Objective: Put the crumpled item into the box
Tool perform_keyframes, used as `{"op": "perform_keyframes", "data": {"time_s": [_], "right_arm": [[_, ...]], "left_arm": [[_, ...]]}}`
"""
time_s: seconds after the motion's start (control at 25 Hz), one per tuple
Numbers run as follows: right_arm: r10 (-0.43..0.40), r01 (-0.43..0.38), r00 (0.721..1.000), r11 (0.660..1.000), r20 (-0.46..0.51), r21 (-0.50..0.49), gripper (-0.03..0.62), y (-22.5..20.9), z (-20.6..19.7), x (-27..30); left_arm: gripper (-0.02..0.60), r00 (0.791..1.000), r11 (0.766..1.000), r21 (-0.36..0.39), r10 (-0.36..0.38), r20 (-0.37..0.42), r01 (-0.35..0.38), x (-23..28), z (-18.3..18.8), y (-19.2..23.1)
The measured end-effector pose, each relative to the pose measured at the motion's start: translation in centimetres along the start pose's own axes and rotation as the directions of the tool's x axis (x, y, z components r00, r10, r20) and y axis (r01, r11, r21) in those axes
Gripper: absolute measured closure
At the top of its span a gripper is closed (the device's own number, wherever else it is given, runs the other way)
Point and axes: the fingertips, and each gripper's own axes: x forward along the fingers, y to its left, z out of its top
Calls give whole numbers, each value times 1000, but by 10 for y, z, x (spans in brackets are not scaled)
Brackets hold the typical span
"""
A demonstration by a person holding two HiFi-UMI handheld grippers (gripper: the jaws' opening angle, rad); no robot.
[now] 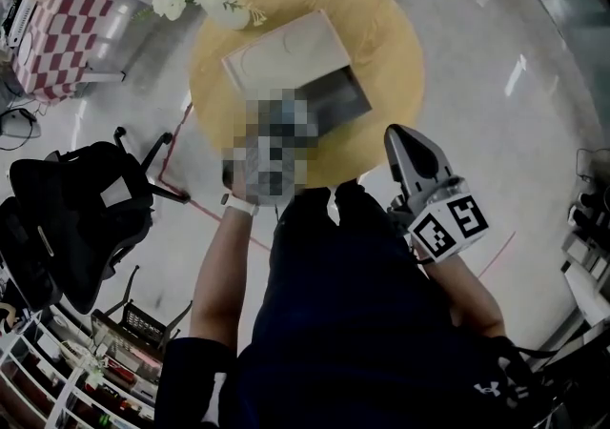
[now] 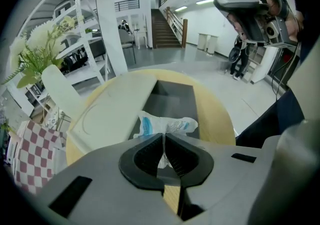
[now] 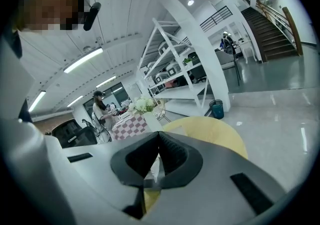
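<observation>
mid-carry, by the look of it: pinching the crumpled item [image 2: 167, 125] tight in the narrow-set left gripper [image 2: 164, 138], with most of it sticking out at 12 o'clock, seemingly over the near end of the open box [image 2: 172, 100] on the round table [image 2: 216, 106]. not yet inside. holding the right gripper [image 3: 159, 136] closed on nothing, at 4 o'clock of the box in the head view. next, probably: lowering past the rim, clear of the lid [image 2: 115, 114] at 10 o'clock, then parting the jaws.

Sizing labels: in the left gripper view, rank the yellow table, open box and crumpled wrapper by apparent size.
1. yellow table
2. open box
3. crumpled wrapper, smallest even though nearest the camera
</observation>
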Motion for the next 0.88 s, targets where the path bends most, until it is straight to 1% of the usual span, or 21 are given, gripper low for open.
{"op": "perform_keyframes", "data": {"time_s": [0.32,0.44,0.6,0.8,0.88], "right_arm": [[-21,21,1000,999,-15,23,591,-9,-9,0],[-26,27,1000,999,-16,31,591,-11,-11,-1],[-31,32,999,999,-19,42,591,-13,-13,-2],[-28,29,999,998,-19,53,591,-12,-16,-2],[-25,26,999,998,-20,55,591,-11,-16,-2]], "left_arm": [[552,998,1000,16,-12,-57,13,23,-9,1],[552,998,1000,14,-9,-69,10,28,-11,2],[552,996,1000,31,-1,-87,3,35,-13,2],[548,997,1000,13,-8,-82,9,39,-13,1],[523,997,1000,4,-9,-76,10,38,-11,0]]}}
